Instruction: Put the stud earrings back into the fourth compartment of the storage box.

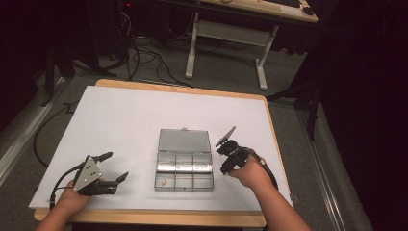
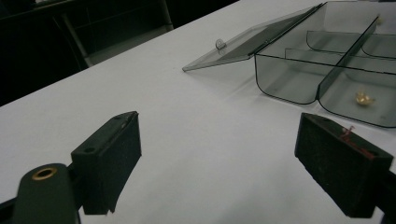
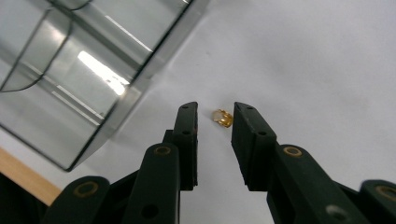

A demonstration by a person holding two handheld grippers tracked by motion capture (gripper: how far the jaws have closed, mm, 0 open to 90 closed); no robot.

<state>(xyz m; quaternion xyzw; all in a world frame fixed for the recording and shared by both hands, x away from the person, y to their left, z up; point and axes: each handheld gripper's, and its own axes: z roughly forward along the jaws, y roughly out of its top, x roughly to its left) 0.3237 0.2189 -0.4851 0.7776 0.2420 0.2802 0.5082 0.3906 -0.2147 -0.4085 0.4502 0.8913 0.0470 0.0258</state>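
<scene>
Right now my right gripper (image 3: 214, 122) sits just to the right of the clear compartment box (image 1: 184, 169), pointed down at the white table (image 1: 125, 120), with a small gold piece (image 3: 223, 117) lying on the surface between its jaw tips. The jaws stand narrowly apart, a little wider than the piece, and neither pad presses on it, so nothing is gripped yet. In the high view that hand is beside the box's near right corner. My left gripper (image 2: 233, 154) rests low at the near left of the table, its jaws spread wide with nothing between them, looking across at the box with its lid (image 2: 247, 42) folded back on the far side. A second gold piece (image 2: 363, 98) already lies in one compartment at the near left of the box.

I judge the work in hand to be picking up the loose piece and putting it in the box. The risk is the piece's size: it sits at the very tips, nearer the right-hand jaw in the right gripper view, so an uneven squeeze could flick it away or pinch only its edge and drop it on the lift. The box wall is close too; a careless swing could knock it.
</scene>
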